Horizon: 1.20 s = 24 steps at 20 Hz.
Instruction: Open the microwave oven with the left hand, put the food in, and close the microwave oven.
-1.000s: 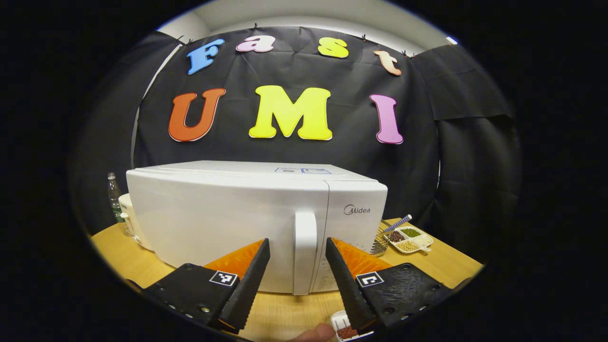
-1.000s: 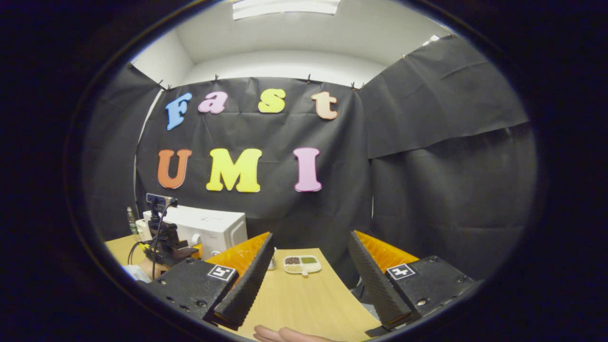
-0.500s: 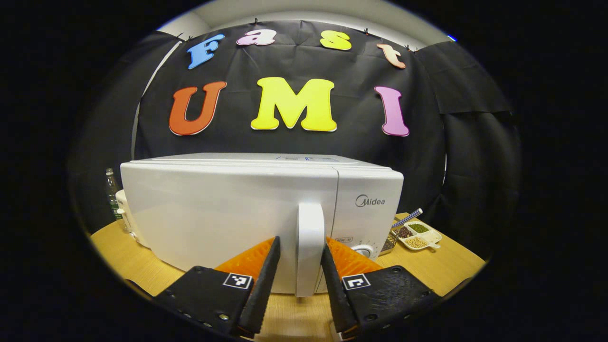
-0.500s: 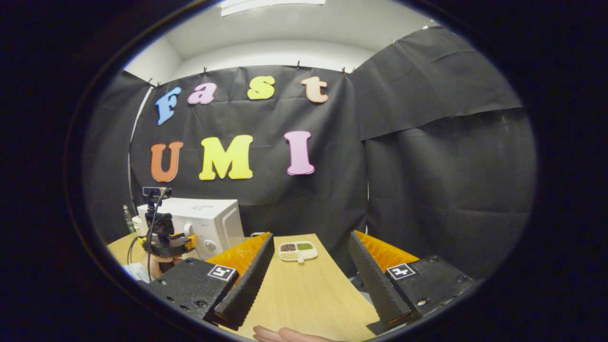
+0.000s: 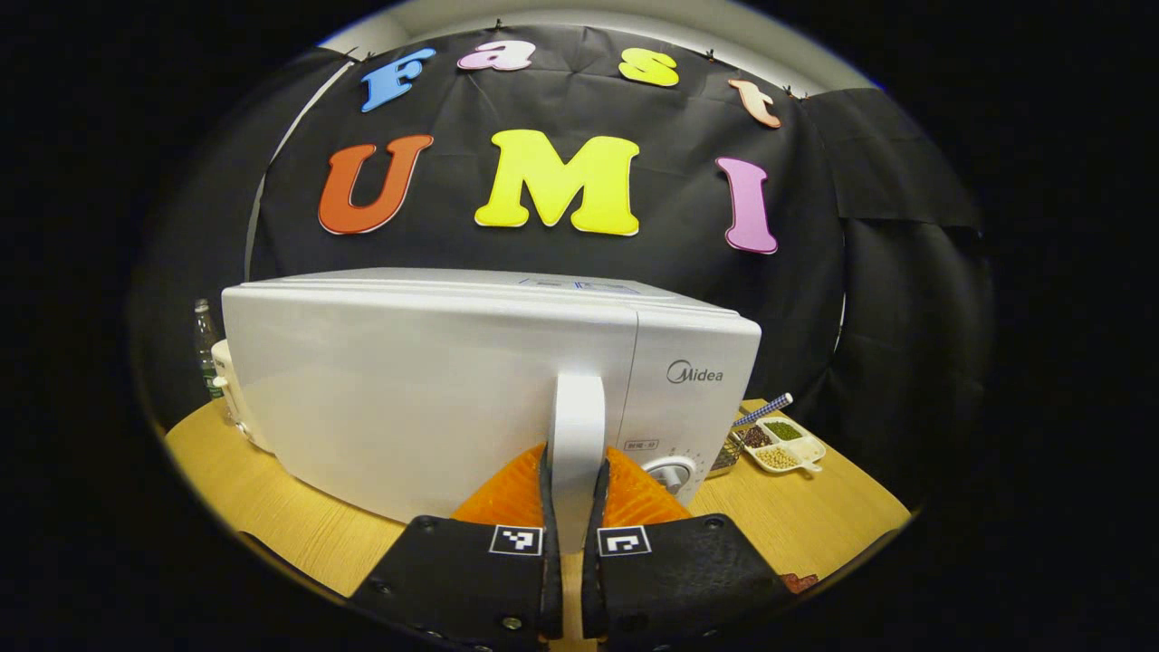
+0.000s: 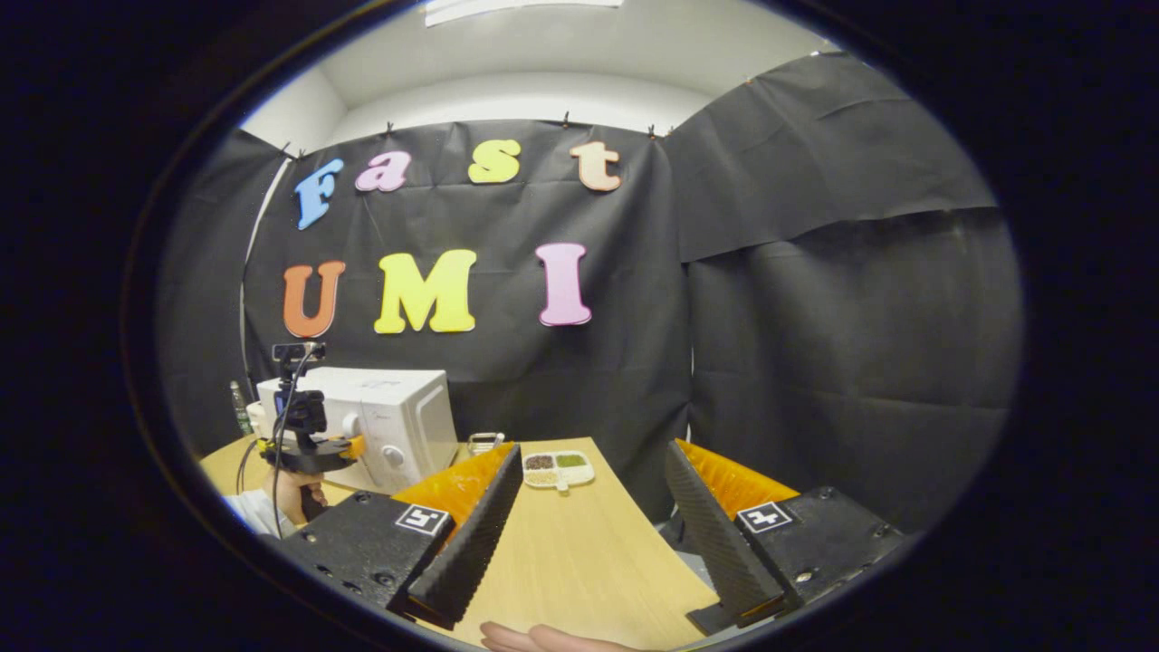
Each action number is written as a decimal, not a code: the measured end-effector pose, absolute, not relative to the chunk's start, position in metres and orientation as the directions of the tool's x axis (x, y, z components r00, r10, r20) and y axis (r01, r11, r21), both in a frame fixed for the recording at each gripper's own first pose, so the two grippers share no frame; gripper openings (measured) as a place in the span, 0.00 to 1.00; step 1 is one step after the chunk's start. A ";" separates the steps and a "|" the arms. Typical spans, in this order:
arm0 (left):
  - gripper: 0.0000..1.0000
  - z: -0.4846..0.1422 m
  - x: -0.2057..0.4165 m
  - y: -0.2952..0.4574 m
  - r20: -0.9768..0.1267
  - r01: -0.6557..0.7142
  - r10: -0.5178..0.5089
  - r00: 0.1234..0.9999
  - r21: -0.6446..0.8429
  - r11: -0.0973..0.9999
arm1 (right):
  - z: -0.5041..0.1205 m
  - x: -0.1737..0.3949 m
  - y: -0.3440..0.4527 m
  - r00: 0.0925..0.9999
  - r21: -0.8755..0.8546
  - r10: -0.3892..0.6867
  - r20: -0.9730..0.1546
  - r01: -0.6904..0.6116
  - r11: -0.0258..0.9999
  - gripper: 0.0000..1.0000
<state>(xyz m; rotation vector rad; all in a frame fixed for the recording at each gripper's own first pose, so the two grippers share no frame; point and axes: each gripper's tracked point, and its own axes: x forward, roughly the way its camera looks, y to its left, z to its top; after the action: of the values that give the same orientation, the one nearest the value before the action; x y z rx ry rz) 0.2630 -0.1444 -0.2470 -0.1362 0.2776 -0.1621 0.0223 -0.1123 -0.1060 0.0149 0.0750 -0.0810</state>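
Since half a second ago the left gripper (image 5: 572,507) has closed in on the microwave oven (image 5: 435,380); its two fingers, then set a little way off either side of the door handle (image 5: 578,435), now pinch the lower part of that upright white handle between them, both pads against its sides; a second ago they stood wide apart and farther back, with a small white dish of food showing at the bottom edge, which is now out of sight; the oven door is still flush with the body, not swung out; the control dial (image 5: 671,474) sits just right of the handle, partly behind the right finger's orange backing; the oven stands on the wooden table (image 5: 272,507), with a divided snack tray (image 5: 780,445) off to its right near the table's far edge and a bottle (image 5: 205,358) behind its left end; in the right gripper view the right gripper (image 6: 593,516) hangs over the bare table (image 6: 579,561) with its fingers spread wide and nothing between them, much as before; the microwave oven (image 6: 389,421) lies well off to its left, with the left gripper (image 6: 303,444) and the hand (image 6: 294,493) holding it at the oven's front; the snack tray (image 6: 557,469) lies ahead between the fingers, well apart from them.
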 end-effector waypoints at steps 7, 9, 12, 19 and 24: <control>0.07 -0.240 0.206 -0.124 -0.212 0.209 -0.238 0.948 -0.151 0.966 | -0.109 0.009 -0.099 0.995 0.041 -0.050 -0.082 0.053 0.998 1.00; 0.07 -0.239 0.191 -0.115 -0.205 0.226 -0.248 0.947 -0.125 0.966 | -0.108 0.003 -0.092 0.996 0.042 -0.039 -0.083 0.043 0.998 1.00; 0.11 -0.241 0.164 -0.101 -0.211 0.251 -0.278 0.937 -0.144 0.957 | -0.104 -0.003 -0.085 0.997 0.023 -0.036 -0.072 0.037 0.999 1.00; 0.24 -0.245 0.089 -0.029 -0.219 0.258 -0.280 0.935 -0.122 0.958 | -0.099 -0.014 -0.054 0.998 -0.007 0.003 -0.061 -0.004 1.000 1.00; 0.92 -0.242 0.033 0.061 -0.237 0.122 -0.144 0.961 -0.106 0.987 | -0.105 -0.018 -0.026 0.996 -0.038 0.056 -0.076 -0.059 0.998 1.00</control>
<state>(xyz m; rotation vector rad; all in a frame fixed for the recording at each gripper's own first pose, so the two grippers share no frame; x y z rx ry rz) 0.0326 0.0611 -0.2424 -0.0908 0.2471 -0.1353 -0.0176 -0.0262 -0.1047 -0.0403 0.0746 0.0574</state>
